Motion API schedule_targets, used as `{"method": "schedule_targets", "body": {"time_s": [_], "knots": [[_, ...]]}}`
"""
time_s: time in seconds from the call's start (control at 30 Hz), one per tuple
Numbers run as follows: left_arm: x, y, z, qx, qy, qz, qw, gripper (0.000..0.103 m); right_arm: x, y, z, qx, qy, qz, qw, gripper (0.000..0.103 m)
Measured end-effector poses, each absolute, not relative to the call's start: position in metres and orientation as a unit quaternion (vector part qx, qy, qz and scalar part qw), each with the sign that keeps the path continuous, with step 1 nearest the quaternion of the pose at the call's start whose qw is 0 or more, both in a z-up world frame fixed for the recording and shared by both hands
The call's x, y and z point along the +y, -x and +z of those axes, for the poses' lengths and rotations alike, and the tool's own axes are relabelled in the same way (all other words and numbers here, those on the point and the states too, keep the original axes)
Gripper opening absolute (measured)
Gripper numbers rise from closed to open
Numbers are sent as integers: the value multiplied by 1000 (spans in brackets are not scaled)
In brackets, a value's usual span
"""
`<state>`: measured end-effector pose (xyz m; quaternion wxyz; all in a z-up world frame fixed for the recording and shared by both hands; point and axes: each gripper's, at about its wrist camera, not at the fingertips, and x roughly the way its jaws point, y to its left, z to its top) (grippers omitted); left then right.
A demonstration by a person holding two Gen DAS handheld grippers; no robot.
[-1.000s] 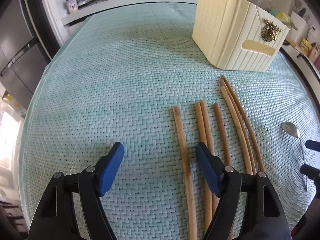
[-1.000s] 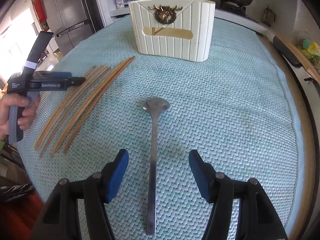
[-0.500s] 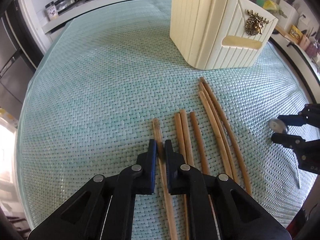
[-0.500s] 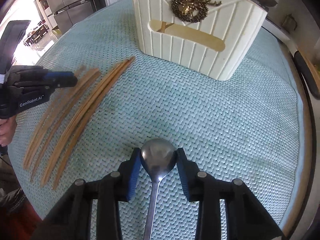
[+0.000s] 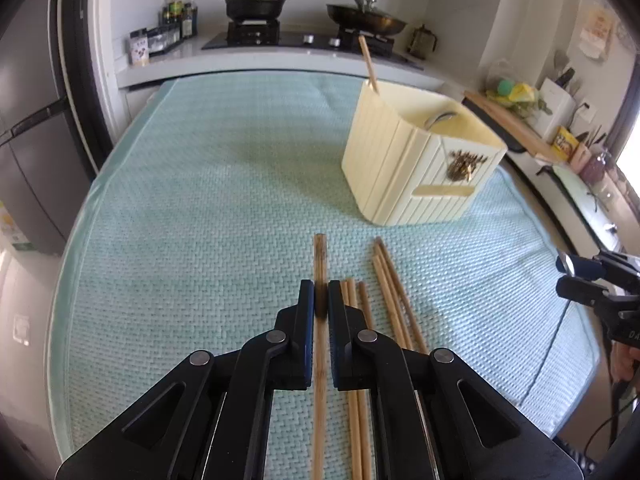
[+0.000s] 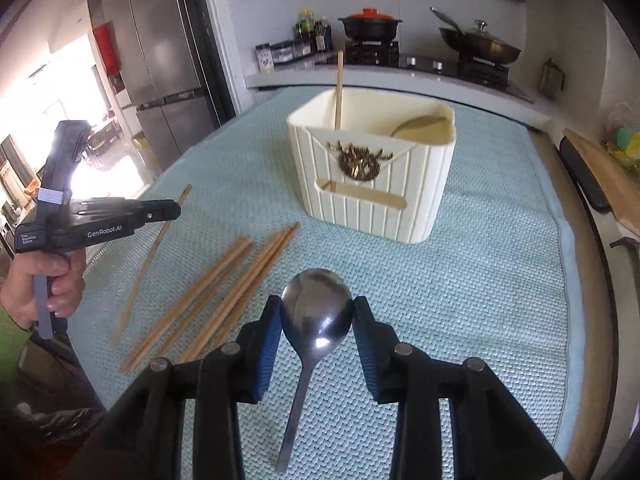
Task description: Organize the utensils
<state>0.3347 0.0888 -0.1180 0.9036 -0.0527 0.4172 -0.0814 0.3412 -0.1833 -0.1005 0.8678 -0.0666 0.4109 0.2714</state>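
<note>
My left gripper point(image 5: 321, 300) is shut on one wooden chopstick point(image 5: 320, 256), held above the green mat point(image 5: 200, 220); it also shows in the right wrist view as the left gripper point(image 6: 174, 212) with that chopstick point(image 6: 152, 248). Several more chopsticks point(image 5: 386, 280) point(image 6: 228, 276) lie on the mat. My right gripper point(image 6: 318, 314) is shut on the bowl of a metal spoon point(image 6: 316, 300), whose handle hangs toward me. The cream utensil holder point(image 5: 404, 176) point(image 6: 372, 192) stands beyond, with one chopstick point(image 6: 339, 88) and a spoon point(image 6: 420, 124) in it.
A kitchen counter with a stove and pots point(image 5: 256, 4) runs behind the table. A steel fridge point(image 6: 160, 60) stands at the left. A wooden board point(image 5: 508, 124) and small items line the right side. A person's hand point(image 6: 60, 280) holds the left gripper's handle.
Both grippers closed, the left on a chopstick and the right on the spoon's bowl, then rose from the mat with them. The holder's inside has come into view.
</note>
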Motion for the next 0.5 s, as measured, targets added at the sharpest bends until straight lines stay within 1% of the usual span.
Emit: {"method": "schedule_targets", "body": {"time_s": [0.13,0.27,0.5], "knots": [[94,-316,-90,380,67,-91,918,5,-198,-322,-80,376,45,275,884,36],[99,-307,-71,351,82,-99,927,4,-207,-309,-76,354,35,275,893,36],[103,-309,-62,334,93,-99,933,4,-205,-306,-71,336,35,272,901,35]]}}
